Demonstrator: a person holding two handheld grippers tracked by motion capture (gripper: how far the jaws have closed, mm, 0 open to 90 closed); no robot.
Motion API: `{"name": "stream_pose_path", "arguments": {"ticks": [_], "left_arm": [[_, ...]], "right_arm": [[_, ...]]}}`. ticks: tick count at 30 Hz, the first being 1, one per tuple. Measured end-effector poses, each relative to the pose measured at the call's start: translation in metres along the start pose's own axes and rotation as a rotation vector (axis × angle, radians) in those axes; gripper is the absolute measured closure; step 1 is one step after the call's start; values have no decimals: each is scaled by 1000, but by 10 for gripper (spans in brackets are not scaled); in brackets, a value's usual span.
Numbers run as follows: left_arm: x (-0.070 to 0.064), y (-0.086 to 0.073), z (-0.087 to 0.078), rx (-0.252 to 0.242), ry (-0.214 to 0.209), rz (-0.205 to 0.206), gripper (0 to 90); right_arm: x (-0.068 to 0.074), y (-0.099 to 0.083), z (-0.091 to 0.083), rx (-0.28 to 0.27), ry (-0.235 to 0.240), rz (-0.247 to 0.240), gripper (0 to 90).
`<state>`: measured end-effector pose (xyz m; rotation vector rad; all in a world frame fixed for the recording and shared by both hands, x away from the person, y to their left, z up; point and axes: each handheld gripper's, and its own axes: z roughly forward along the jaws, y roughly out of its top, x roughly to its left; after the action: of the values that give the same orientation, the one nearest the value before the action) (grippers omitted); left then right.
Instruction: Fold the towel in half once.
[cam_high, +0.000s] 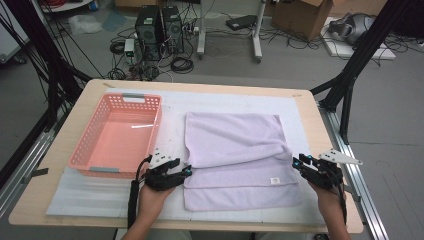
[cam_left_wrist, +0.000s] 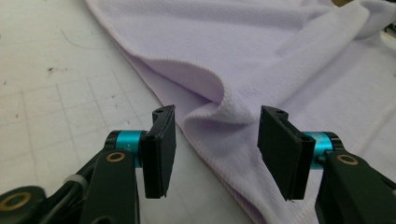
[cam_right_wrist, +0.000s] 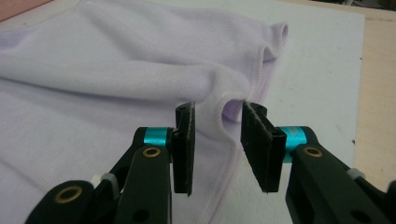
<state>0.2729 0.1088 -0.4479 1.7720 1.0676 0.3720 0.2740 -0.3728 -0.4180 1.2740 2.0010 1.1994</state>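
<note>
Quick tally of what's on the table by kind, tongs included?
Towels: 1, lilac towel
Baskets: 1, pink basket
Mats: 1, white mat
Tongs: 2, left tongs and right tongs, both open at the towel's folded edge
Total: 5

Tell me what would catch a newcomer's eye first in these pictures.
A lilac towel lies spread over the middle of the table, its far part folded toward the near edge. The left hand-held gripper and the right hand-held gripper sit at the two ends of that fold, jaws open around the raised cloth. A pink basket stands left of the towel.
</note>
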Motion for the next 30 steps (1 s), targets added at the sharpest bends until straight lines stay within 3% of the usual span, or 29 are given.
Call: {"name": "stream_pose_path", "arguments": {"ticks": [6,10,12,15,18,22,24,27,30], "left_arm": [[-8,-10,-8,11,-37,-34,499],[-19,-15,-12,39,-53,-15,548],[-23,-19,-12,76,-53,-9,557],[-27,-21,-12,115,-44,11,562],[-31,-22,-11,121,-5,40,624],[-35,-22,-9,117,24,90,804],[-38,-23,-11,100,33,116,817],[-37,-22,-14,76,23,105,812],[-35,-21,-16,65,20,96,748]], "right_arm": [[9,-18,-11,65,50,4,667],[16,-25,-8,129,86,-22,663],[18,-30,-6,144,106,-32,663],[23,-36,-2,187,94,-65,709],[25,-35,-1,194,57,-95,820],[28,-34,-1,197,40,-114,847],[29,-34,-3,190,40,-112,846],[28,-34,-6,177,50,-102,842],[27,-34,-7,176,56,-101,837]]}}
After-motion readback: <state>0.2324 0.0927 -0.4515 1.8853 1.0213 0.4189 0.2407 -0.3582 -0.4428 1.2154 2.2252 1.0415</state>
